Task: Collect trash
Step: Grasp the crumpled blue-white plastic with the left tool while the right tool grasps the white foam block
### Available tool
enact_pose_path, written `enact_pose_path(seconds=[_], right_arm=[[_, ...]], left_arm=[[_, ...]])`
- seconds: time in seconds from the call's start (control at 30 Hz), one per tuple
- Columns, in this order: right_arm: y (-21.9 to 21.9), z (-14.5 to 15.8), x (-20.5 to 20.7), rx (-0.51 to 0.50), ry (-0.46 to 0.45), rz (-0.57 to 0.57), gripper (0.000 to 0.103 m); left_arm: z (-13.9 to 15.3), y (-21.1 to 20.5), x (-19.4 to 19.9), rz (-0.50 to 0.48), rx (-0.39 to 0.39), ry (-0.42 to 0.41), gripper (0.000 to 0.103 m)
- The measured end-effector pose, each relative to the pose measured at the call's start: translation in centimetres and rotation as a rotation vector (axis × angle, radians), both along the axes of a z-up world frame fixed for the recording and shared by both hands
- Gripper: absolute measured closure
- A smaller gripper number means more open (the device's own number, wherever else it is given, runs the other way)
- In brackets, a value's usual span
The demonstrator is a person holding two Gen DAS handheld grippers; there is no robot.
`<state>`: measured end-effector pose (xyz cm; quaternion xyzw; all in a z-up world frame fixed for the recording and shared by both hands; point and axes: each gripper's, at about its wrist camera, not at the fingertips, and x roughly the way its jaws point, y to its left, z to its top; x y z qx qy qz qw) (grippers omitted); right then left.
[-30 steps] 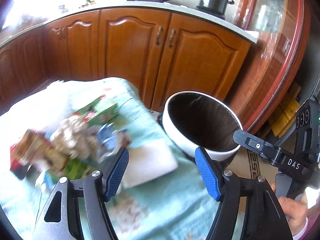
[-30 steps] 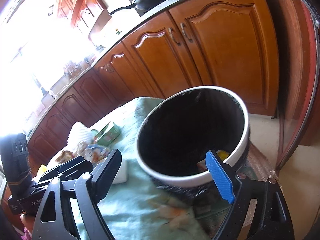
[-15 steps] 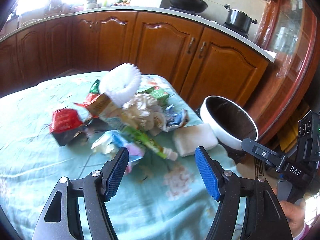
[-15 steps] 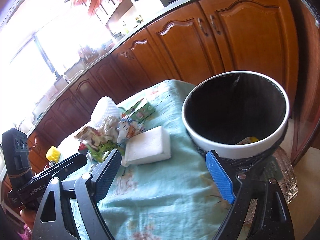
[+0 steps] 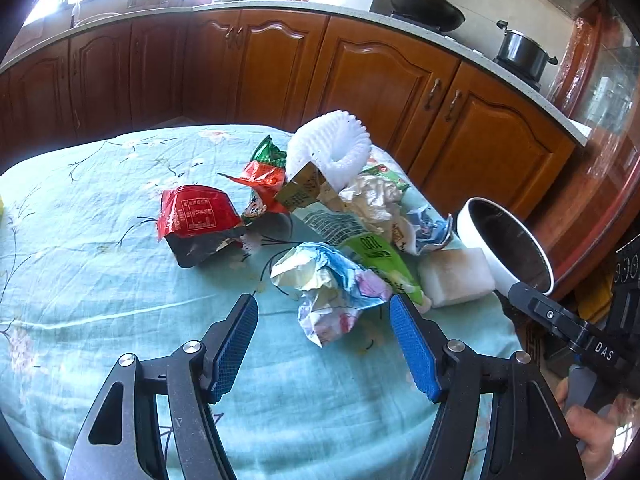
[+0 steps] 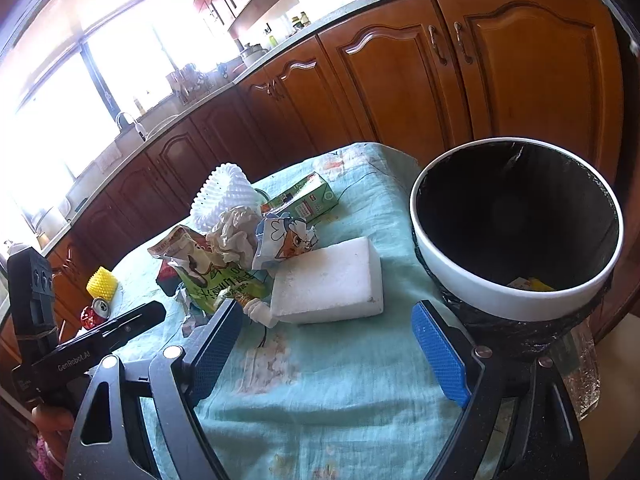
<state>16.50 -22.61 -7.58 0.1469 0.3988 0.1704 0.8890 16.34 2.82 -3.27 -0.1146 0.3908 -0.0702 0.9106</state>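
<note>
A pile of trash lies on the table's teal cloth (image 5: pixel 100 272): a red packet (image 5: pixel 196 218), a crumpled blue-and-white wrapper (image 5: pixel 332 284), a green pouch (image 5: pixel 380 260), a white foam net (image 5: pixel 332 148) and a white foam block (image 5: pixel 456 276). My left gripper (image 5: pixel 324 332) is open and empty just in front of the crumpled wrapper. My right gripper (image 6: pixel 324 340) is open and empty, just in front of the foam block (image 6: pixel 332 280). The white-rimmed bin (image 6: pixel 516 232) with a black liner stands off the table's right edge and holds a yellow scrap.
A yellow foam piece (image 6: pixel 102 282) and a crushed can (image 6: pixel 96 310) lie at the table's far left in the right wrist view. A green carton (image 6: pixel 308 200) lies behind the pile. Wooden cabinets (image 5: pixel 380 80) run behind the table, with a pan and pot on the counter.
My left gripper has swung left from the bin to face the trash pile and now sits close to the crumpled wrapper. My right gripper has drawn back from the bin toward the foam block.
</note>
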Motion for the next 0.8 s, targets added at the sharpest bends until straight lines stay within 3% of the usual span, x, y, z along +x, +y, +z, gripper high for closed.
enact_pose_path(seconds=[0.2, 0.27, 0.3, 0.37, 0.43, 0.5, 0.63, 0.8], right_arm=[[0.5, -0.7, 1.7, -0.027, 0.009, 0.006, 0.016], [0.7, -1.2, 2.4, -0.037, 0.017, 0.004, 0.021], [0.7, -1.4, 2.8, -0.040, 0.026, 0.005, 0.025], [0.8, -2.0, 3.2, -0.041, 0.047, 0.009, 0.044], [1.0, -2.5, 3.4, -0.052, 0.064, 0.012, 0.060], [1.1, -2.4, 3.1, -0.063, 0.050, 0.008, 0.065], [0.7, -1.6, 2.1, -0.052, 0.022, 0.008, 0.078], [-0.4, -0.2, 0.7, -0.044, -0.005, 0.002, 0.082]], left_arm=[[-0.9, -0.3, 2.3, 0.000, -0.002, 0.030, 0.035], [-1.3, -0.4, 3.0, -0.003, -0.003, 0.037, 0.036], [-1.6, -0.5, 3.4, -0.006, -0.003, 0.043, 0.039], [-2.1, -0.8, 4.1, -0.028, -0.017, 0.060, 0.054], [-2.6, -1.0, 4.5, -0.050, -0.024, 0.077, 0.080], [-3.0, -1.1, 4.6, -0.070, -0.028, 0.075, 0.090], [-2.6, -1.1, 3.9, -0.084, -0.002, 0.042, 0.094], [-1.6, -1.0, 1.8, -0.107, 0.000, 0.016, 0.095]])
